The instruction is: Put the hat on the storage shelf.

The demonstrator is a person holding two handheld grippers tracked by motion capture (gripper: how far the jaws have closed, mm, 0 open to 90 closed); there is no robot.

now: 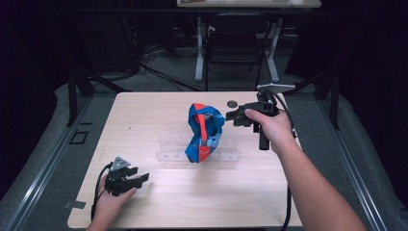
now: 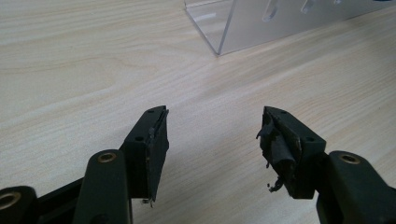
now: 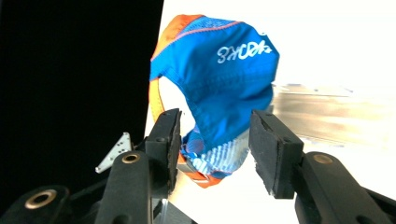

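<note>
Both claws, L (image 2: 212,135) & R (image 3: 214,144), apart; blue cap (image 3: 219,88) lettering mirrored, unreadable.

- Light is falling from above onto the table (image 1: 159,197) in the high view; everything around it, from nine through twelve to three o'clock, is sinking into near-black.
- The right gripper view is blowing out to white glare at one to four o'clock, and going black at nine.
- The left gripper view is staying evenly lit, softening toward twelve.
</note>
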